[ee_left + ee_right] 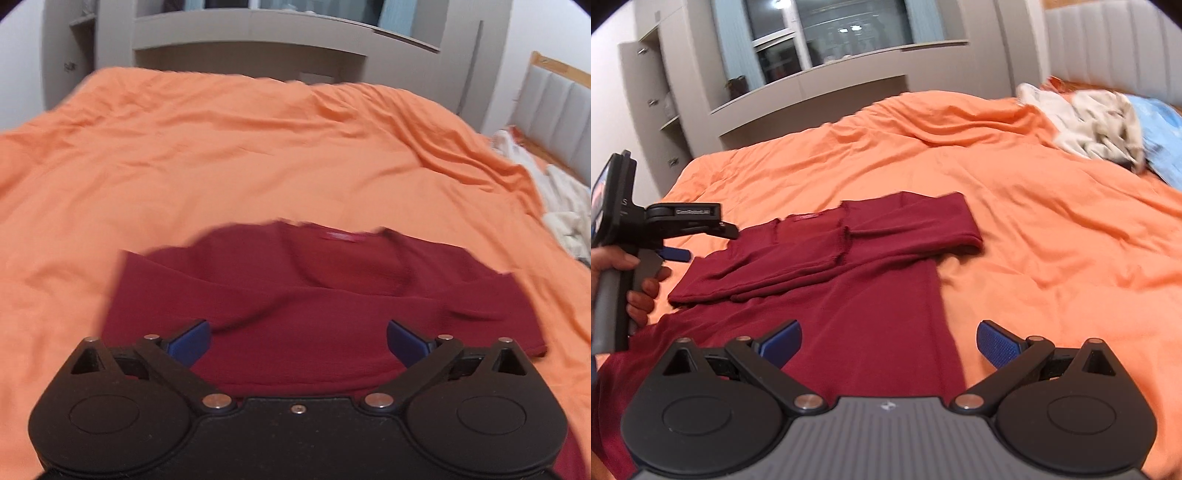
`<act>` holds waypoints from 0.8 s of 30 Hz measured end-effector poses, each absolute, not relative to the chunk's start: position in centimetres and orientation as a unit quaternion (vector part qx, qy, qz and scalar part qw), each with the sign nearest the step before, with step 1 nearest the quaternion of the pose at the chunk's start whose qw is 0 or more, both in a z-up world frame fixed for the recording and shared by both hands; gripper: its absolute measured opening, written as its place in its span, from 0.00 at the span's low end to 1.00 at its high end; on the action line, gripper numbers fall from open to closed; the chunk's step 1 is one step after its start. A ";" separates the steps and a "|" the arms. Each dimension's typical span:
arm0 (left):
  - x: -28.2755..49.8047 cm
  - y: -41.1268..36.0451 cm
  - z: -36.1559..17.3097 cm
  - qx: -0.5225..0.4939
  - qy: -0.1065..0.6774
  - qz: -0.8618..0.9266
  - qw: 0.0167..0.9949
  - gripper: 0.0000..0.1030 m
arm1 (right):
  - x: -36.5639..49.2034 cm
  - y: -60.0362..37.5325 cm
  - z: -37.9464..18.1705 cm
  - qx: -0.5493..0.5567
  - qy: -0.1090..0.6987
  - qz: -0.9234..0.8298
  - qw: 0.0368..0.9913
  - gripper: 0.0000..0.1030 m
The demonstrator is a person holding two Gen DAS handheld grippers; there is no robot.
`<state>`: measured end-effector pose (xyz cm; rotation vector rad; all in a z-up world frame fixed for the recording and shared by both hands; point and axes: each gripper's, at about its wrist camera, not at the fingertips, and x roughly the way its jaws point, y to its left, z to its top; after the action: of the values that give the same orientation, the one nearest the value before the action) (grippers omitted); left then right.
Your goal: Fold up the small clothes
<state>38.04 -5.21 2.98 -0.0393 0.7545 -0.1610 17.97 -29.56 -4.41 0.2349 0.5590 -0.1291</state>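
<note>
A dark red long-sleeved top (857, 295) lies flat on the orange bedcover (1052, 258), both sleeves folded across its chest, its neck label facing the far side. It also shows in the left wrist view (314, 295). My left gripper (298, 339) is open and empty, hovering over the top's near part; it also shows at the left of the right wrist view (677, 254), held in a hand. My right gripper (889, 341) is open and empty above the top's lower right edge.
A heap of pale clothes (1089, 122) and a light blue cloth (1160, 129) lie at the far right near the padded headboard (1108, 44). Grey shelving and a window (831, 44) stand beyond the bed. The pale clothes also show in the left wrist view (554, 195).
</note>
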 end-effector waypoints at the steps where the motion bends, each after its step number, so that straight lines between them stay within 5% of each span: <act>1: 38.0 -4.2 3.1 -0.015 0.364 -0.066 0.929 0.99 | 18.5 -29.3 -4.2 0.108 0.275 -0.058 0.954 1.00; 18: 40.4 10.1 0.1 -0.119 0.376 0.042 0.918 0.99 | 32.7 -26.5 -4.8 0.061 0.301 0.048 0.951 0.99; 24: 41.1 11.5 -0.3 -0.158 0.386 0.038 0.908 0.99 | 36.5 -26.3 -6.6 0.073 0.315 0.051 0.945 0.87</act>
<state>41.12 11.52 -0.34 -0.3251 0.7959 0.0789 36.51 -26.27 -6.61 0.1480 0.6411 0.1039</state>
